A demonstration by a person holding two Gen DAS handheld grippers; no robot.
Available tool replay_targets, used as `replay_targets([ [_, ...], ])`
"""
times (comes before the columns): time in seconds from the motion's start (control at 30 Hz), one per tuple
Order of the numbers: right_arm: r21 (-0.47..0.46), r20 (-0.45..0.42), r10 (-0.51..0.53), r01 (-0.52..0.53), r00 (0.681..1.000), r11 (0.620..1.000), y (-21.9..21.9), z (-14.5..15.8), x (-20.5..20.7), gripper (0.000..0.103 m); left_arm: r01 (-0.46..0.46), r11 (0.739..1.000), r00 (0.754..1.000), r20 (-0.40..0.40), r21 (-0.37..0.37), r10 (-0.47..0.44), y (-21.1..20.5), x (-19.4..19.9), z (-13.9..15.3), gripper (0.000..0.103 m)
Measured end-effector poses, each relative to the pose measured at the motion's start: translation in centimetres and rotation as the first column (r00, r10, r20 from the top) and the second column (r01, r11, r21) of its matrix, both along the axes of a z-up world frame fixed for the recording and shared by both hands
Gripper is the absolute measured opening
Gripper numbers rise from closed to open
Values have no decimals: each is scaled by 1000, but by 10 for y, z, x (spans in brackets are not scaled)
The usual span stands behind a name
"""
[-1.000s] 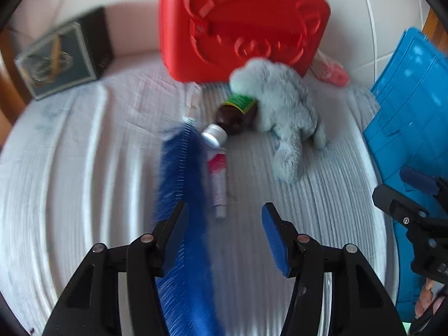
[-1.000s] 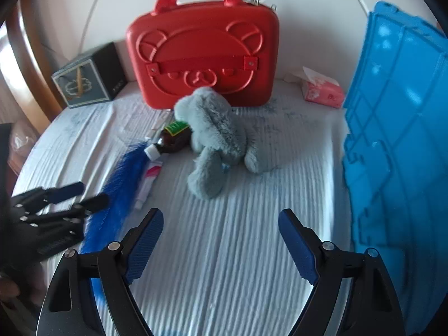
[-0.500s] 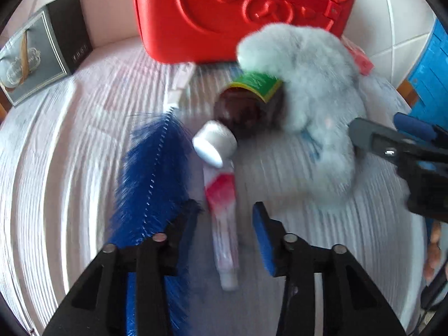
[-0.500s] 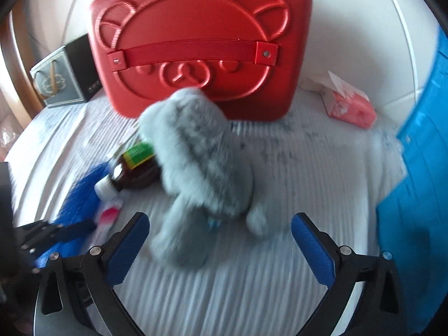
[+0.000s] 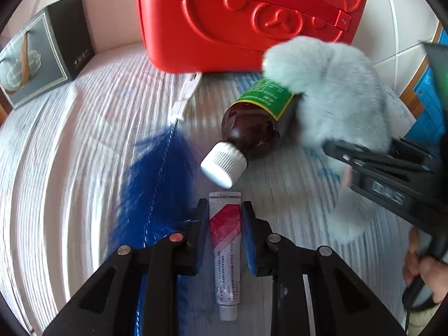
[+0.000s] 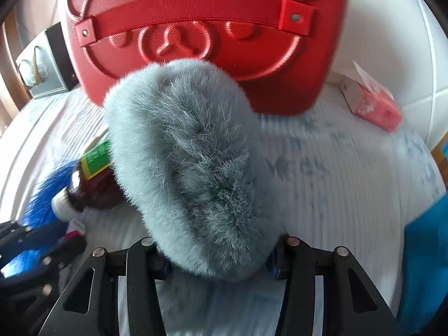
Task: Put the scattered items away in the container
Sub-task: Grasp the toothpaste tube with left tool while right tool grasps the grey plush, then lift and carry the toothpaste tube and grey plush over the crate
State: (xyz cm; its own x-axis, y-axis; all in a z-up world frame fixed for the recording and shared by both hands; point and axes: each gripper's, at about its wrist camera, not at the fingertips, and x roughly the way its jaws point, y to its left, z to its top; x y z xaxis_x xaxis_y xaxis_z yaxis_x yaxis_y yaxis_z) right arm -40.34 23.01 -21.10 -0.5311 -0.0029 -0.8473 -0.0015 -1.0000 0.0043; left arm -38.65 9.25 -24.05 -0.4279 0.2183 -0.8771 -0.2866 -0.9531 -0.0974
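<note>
Ointment tube, white with a red patch, lies low in the middle of the left wrist view on the white ribbed bedspread, cap toward me, and my left claw has its blue pads against both of its sides. Those jaws have just been closing on it. Just left of the tube sprawls the blue bottle brush, its bristles touching my left finger and its white handle pointing up toward the red bear-face case at the top of the frame. Above the tube a brown medicine bottle lies tilted, white cap nearly touching the tube's flat end, green-labelled base tucked under the grey plush toy. That plush fills the centre of the right wrist view, and my right claw is pressed into its fur from both sides; these jaws have just been closing too. A dark gift box sits at the upper left, a pink tissue pack at the right of the right view, and the blue container shows at the lower right edge.

A second ago my left claw stood wide over bare bedspread with the tube farther up; the plush sat well ahead of my wide right claw. Both views have since closed in on the case.
</note>
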Motion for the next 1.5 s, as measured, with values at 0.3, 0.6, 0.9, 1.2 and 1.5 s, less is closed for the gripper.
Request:
replay_targets([
  [0.3,-95,163,-27,43,986,995,-3,5,73,62,15,1000,997,76,9,-16,-5,30,1,24],
  [0.6,-63,116,-3,10,993,998,-8,8,77,86,40,997,995,99,-62,-34,-2,57,-4,37],
  [0.9,-59,107,23,-17,994,998,-24,3,81,46,22,998,999,28,-59,-21,1,68,20,18],
  [1.2,-80,-25,33,-35,999,996,-41,79,130,45,-5,1000,988,-152,-21,2,-18,116,114,18],
  [1.5,-60,-209,82,-96,974,994,-63,173,220,45,-82,997,947,-312,10,81,-46,207,196,18],
])
